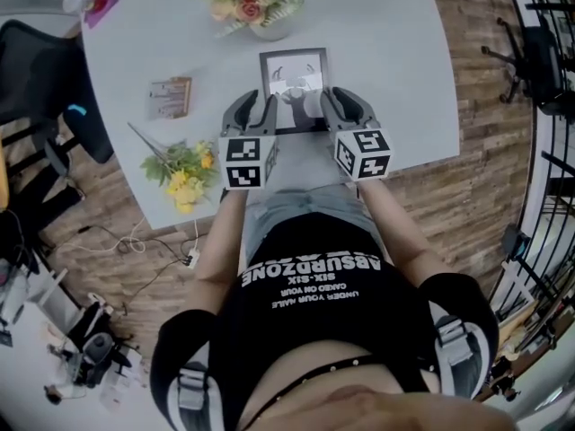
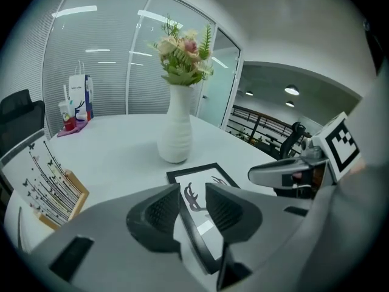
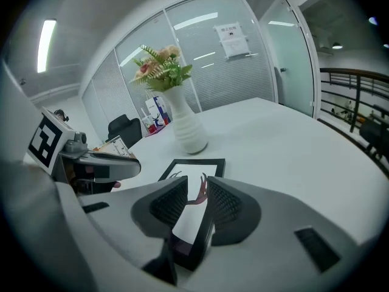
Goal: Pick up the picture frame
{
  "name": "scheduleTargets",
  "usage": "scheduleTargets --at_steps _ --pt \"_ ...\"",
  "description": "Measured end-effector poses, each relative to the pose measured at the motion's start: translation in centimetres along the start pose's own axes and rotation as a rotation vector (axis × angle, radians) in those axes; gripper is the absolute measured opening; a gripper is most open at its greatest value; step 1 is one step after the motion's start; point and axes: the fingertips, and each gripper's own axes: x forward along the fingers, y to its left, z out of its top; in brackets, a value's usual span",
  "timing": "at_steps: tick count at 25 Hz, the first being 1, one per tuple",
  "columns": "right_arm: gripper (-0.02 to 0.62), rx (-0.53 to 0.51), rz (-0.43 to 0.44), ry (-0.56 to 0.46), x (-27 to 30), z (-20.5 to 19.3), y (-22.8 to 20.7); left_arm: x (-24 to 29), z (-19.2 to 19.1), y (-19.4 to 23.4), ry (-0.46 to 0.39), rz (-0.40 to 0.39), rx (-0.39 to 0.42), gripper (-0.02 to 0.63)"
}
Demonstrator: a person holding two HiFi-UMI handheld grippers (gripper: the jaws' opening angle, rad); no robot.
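While you are holding a gripper in each hand, your left gripper is keeping its jaws spread wide. The left edge of the picture frame is sitting in the gap, and the pads are not squeezing it. Your right gripper is spread apart too, a little less wide, with the frame's right edge sitting between its jaws. The two grippers are pointing side by side toward 12 o'clock in the head view. The black frame is lying on the white table and is showing a drawing of antlers. A white vase of pink flowers is standing just past the frame at 11 o'clock. A small wooden rack is sitting at 9 o'clock from the frame. A bunch of yellow flowers is lying at 8 o'clock, near the table's edge.
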Motion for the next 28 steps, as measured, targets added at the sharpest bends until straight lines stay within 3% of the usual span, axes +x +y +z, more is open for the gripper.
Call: scheduleTargets --at_steps 21,28 --pt "0.114 0.063 -0.04 0.112 3.3 -3.5 -2.3 4.1 -4.9 1.3 0.132 -0.008 -0.158 0.12" --pt "0.114 0.051 -0.057 0.134 3.5 -3.9 -2.6 4.9 -5.2 0.9 0.149 -0.032 -0.172 0.118"
